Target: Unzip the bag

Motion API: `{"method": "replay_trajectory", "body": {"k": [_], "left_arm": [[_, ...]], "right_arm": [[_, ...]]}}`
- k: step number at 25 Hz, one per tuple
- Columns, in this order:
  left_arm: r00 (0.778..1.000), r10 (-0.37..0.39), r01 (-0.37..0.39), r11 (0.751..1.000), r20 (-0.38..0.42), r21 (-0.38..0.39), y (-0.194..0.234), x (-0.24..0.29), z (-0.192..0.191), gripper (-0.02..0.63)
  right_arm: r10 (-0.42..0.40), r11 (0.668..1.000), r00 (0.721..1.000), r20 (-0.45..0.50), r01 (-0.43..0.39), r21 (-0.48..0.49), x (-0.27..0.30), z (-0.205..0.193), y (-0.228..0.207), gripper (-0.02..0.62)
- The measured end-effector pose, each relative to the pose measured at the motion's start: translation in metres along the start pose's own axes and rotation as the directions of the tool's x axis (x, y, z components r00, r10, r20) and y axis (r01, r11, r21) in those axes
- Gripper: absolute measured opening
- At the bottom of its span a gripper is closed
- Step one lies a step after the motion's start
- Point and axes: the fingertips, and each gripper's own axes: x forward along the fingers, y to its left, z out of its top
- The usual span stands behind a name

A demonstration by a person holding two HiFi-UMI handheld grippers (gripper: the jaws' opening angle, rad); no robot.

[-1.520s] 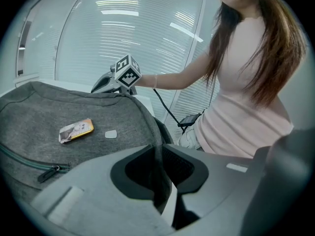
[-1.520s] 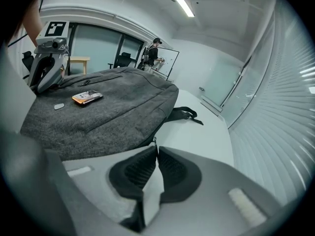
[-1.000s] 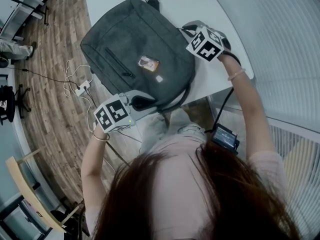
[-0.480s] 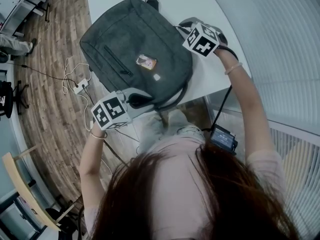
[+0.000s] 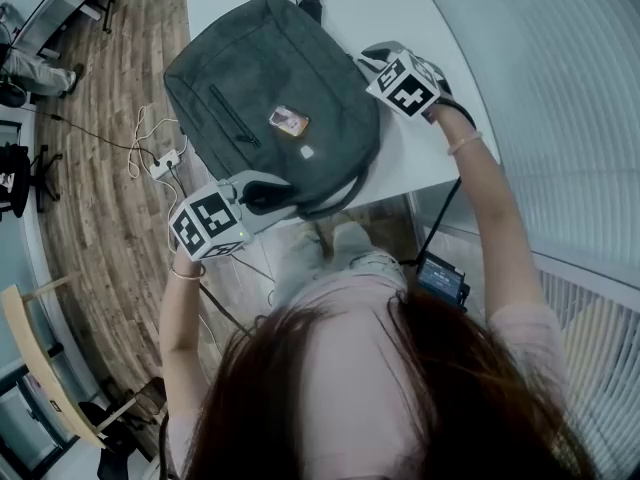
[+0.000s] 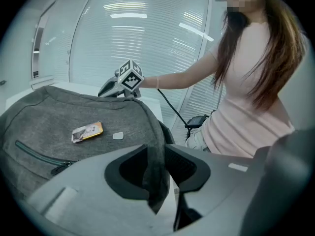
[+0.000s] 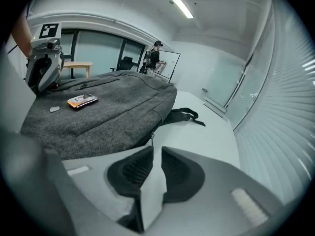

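Note:
A dark grey bag (image 5: 270, 98) lies flat on the white table (image 5: 430, 8), an orange tag (image 5: 288, 120) on its top face. At the bag's near corner is my left gripper (image 5: 262, 193). Its jaws are opening, and a fold of the bag's edge (image 6: 156, 181) hangs between them. My right gripper (image 5: 372, 56) sits at the bag's right side, open by a narrow gap with only table showing between its pads. A small zipper pull (image 7: 151, 137) hangs just ahead of it. The front pocket zipper (image 5: 232, 118) is closed.
The bag's black strap (image 7: 184, 116) trails over the table behind it. The table's near edge (image 5: 400, 193) runs just under the bag. A power strip and cables (image 5: 160, 163) lie on the wood floor to the left. A person (image 7: 156, 53) stands far off.
My left gripper has drifted a little to the left and toward me at the bag's near corner. The right gripper has stayed close to the same spot by the bag's right side.

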Motion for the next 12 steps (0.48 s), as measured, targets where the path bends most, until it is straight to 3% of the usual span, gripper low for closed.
{"method": "replay_trajectory", "body": {"k": [8, 12], "left_arm": [[0.989, 0.133, -0.128, 0.990, 0.071, -0.062, 0.004, -0.012, 0.016, 0.141], [0.963, 0.229, -0.212, 0.969, 0.143, -0.124, 0.006, -0.022, 0.028, 0.126]], "right_arm": [[-0.018, 0.994, 0.993, 0.114, 0.006, 0.105, -0.024, 0.005, -0.002, 0.061], [-0.008, 0.988, 0.986, 0.167, -0.018, 0.152, -0.042, 0.009, 0.003, 0.061]]}}
